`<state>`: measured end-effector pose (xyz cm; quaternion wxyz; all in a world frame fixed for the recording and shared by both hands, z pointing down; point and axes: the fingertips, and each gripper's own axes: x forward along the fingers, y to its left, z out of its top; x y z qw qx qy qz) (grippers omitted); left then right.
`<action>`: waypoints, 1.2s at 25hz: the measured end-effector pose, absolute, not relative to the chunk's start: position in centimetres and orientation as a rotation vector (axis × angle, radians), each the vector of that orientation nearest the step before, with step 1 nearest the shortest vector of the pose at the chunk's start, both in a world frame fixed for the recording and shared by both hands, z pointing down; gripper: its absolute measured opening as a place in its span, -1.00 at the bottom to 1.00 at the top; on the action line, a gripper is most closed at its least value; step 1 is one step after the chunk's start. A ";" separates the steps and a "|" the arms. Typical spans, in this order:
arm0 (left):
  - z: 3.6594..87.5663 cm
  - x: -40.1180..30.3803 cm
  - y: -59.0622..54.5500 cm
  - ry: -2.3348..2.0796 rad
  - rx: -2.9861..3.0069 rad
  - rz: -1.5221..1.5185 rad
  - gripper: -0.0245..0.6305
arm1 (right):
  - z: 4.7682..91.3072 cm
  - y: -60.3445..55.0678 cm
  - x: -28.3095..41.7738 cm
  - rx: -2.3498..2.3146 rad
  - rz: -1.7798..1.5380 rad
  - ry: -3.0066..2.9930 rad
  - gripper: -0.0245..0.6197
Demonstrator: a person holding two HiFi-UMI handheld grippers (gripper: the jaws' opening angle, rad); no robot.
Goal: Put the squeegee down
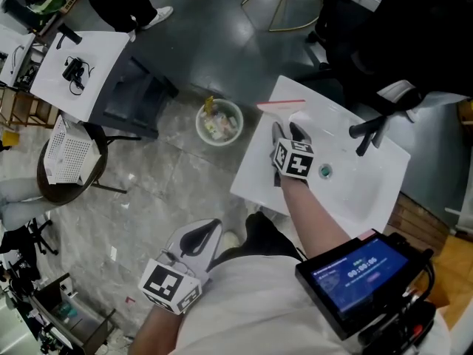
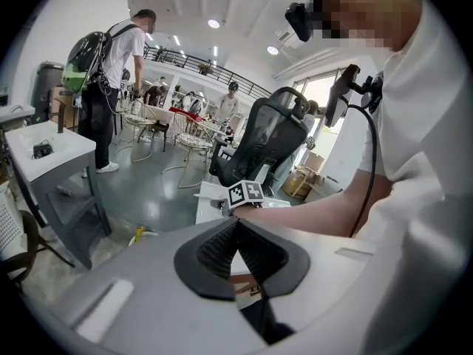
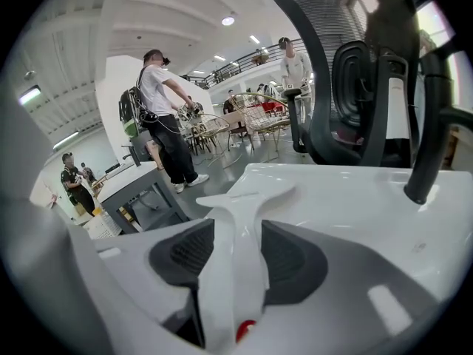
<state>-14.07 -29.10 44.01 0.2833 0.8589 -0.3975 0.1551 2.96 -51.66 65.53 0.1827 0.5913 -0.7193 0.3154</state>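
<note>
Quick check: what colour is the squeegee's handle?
The squeegee handle is white; it shows best in the right gripper view.

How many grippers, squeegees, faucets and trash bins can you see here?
grippers: 2 (left gripper, right gripper)
squeegee: 1
black faucet: 1
trash bin: 1
total: 5

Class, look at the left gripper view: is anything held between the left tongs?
No: the left tongs meet tip to tip, with nothing between them.
</note>
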 end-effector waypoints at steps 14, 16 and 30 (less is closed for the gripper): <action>43.7 -14.3 -27.7 -1.103 2.280 0.399 -0.90 | 65.0 -51.3 1.1 1.616 0.806 -2.038 -0.31; 43.6 -14.6 -27.5 -1.109 2.272 0.396 -0.90 | 64.8 -51.0 0.7 1.604 0.800 -2.040 -0.31; 44.2 -15.5 -25.0 -1.111 2.287 0.362 -0.90 | 65.1 -48.3 -0.4 1.601 0.766 -2.040 -0.31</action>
